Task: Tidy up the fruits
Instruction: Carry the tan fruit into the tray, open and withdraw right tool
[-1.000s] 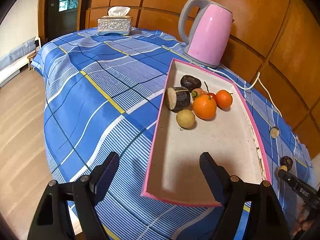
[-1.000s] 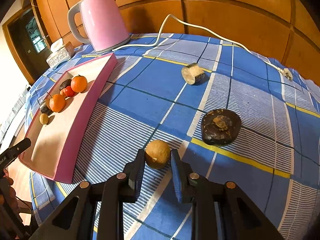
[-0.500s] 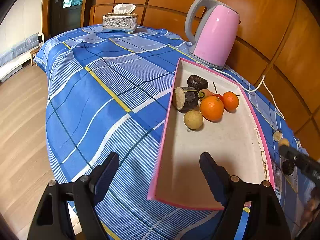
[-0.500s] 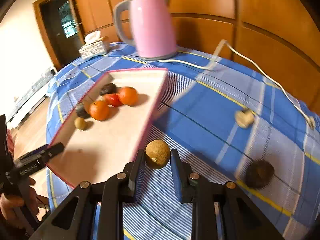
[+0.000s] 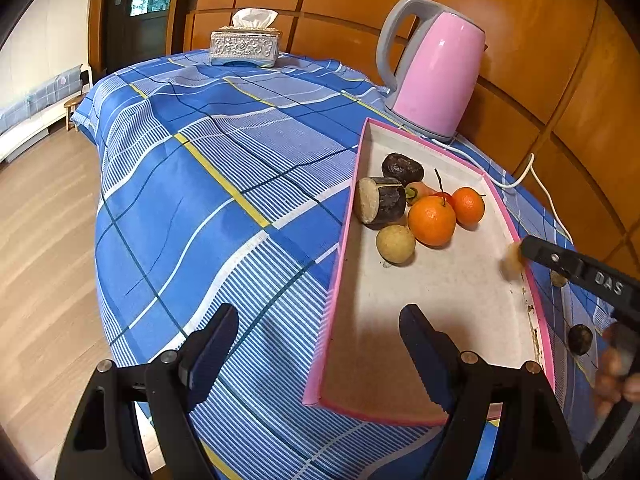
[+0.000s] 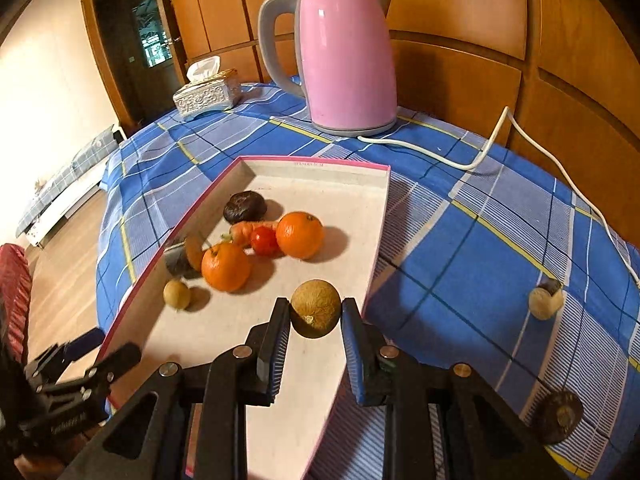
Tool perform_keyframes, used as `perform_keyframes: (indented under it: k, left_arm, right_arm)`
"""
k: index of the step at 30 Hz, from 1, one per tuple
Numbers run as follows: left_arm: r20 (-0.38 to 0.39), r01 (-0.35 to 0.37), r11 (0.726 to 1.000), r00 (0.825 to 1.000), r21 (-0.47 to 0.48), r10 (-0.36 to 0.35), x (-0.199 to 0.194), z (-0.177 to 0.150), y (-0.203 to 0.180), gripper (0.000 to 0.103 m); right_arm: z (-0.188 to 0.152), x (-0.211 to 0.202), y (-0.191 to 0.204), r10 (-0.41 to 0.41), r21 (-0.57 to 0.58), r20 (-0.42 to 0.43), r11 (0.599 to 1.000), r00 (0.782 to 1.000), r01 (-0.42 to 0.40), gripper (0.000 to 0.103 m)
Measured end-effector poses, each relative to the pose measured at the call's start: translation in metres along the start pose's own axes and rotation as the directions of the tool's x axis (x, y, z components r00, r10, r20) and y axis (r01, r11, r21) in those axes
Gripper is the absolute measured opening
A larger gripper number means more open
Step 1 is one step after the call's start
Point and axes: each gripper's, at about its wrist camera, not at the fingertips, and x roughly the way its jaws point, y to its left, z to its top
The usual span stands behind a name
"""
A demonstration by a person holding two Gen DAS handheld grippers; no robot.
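Observation:
My right gripper point(image 6: 315, 322) is shut on a round brown fruit point(image 6: 316, 314) and holds it above the right side of the pink-rimmed tray point(image 6: 382, 216). The tray holds two oranges point(image 6: 299, 234), a small red fruit point(image 6: 265, 241), a carrot point(image 6: 244, 230), a dark fruit point(image 6: 244, 206), a cut dark piece and a small tan fruit point(image 6: 176, 294). My left gripper point(image 5: 318, 344) is open and empty, straddling the tray's near left corner point(image 5: 316, 394). In the left wrist view the right gripper point(image 5: 576, 272) reaches over the tray's right rim.
A pink kettle point(image 6: 344, 60) with a white cord point(image 6: 492, 140) stands behind the tray. A tissue box point(image 6: 208, 94) sits at the far table edge. A tan cut piece point(image 6: 545, 302) and a dark fruit point(image 6: 558, 416) lie on the blue cloth right of the tray.
My right gripper has lifted the brown fruit off the cloth and carried it left over the tray. My left gripper has shifted slightly left and stays open.

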Motion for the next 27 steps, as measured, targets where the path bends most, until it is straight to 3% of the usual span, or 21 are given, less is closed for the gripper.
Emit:
perform_keyframes:
  k: [5,18,27]
  left_arm:
    - [-0.007,0.001,1.000,1.000,0.009,-0.001,0.002,0.000,-0.002,0.083]
    - [0.000,0.003,1.000,1.000,0.028,-0.003,-0.002,0.000,-0.007,0.083]
    - [0.014,0.008,0.999,1.000,0.049,-0.008,-0.007,-0.001,-0.012,0.083]
  right_arm:
    - [0.003,0.010,0.001,-0.019,0.003,-0.007,1.000,1.000,0.019,0.035]
    - [-0.031,-0.026,-0.014,-0.074,0.041,0.029,0.996,0.997,0.073,0.035]
    - [-0.064,-0.053,-0.049,-0.153,0.140,0.023,0.979,0.988,0.149,0.035]
